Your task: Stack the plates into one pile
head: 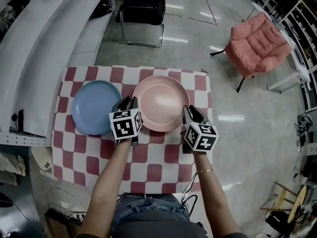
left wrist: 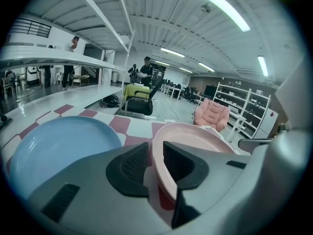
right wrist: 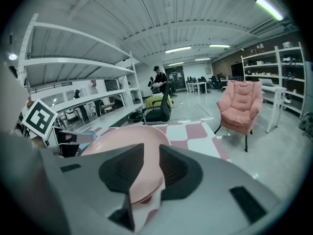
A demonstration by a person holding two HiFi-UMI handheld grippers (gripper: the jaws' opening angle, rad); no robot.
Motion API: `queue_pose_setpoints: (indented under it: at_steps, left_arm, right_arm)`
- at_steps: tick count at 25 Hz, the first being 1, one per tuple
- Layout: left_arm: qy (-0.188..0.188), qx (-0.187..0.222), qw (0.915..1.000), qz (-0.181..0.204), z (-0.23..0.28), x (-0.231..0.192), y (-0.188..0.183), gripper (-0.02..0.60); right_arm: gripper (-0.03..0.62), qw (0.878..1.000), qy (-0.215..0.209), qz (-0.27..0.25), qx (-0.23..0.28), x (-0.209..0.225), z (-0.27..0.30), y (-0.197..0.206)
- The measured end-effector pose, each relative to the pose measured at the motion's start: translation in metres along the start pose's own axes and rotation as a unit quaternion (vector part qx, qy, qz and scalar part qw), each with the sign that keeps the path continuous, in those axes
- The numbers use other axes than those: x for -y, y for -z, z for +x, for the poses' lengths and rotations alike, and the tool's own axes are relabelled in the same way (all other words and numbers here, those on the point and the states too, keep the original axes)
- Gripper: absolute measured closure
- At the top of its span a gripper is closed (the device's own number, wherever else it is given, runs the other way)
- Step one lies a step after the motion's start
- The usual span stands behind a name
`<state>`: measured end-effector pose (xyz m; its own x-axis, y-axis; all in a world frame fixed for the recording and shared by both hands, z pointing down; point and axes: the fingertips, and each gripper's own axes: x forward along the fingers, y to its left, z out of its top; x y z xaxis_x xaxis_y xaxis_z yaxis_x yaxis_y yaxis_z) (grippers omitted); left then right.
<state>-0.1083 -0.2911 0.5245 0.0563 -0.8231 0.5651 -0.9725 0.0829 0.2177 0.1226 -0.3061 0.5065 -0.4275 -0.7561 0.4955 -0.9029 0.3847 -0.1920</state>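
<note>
A pink plate (head: 161,103) sits in the middle of the red and white checked table (head: 148,167), with a blue plate (head: 96,107) beside it on the left, a small gap between the two. My left gripper (head: 128,103) is at the pink plate's left rim. In the left gripper view the rim (left wrist: 195,136) passes between that gripper's (left wrist: 155,163) jaws, which stand open and loose around it. My right gripper (head: 190,114) is at the plate's right rim. In the right gripper view that gripper (right wrist: 151,168) is shut on the pink plate (right wrist: 122,138).
White shelving (head: 39,48) runs along the table's left side. A black chair (head: 143,14) stands on the floor beyond the far edge and a pink armchair (head: 257,41) at the far right. People stand far off in the room.
</note>
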Motion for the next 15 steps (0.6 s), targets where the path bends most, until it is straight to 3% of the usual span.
queue_pose_setpoints:
  at_steps: [8,15]
  left_arm:
    - [-0.015,0.046,0.9987,-0.016,-0.052,-0.023,-0.014,0.485]
    - [-0.059,0.068,0.9953,-0.036,-0.106,-0.073,-0.006,0.509]
  right_arm:
    - [0.490,0.997,-0.070,-0.008,0.014,-0.055,-0.006,-0.011]
    - [0.505,0.988,-0.150,-0.027,0.013,-0.126,-0.010,-0.009]
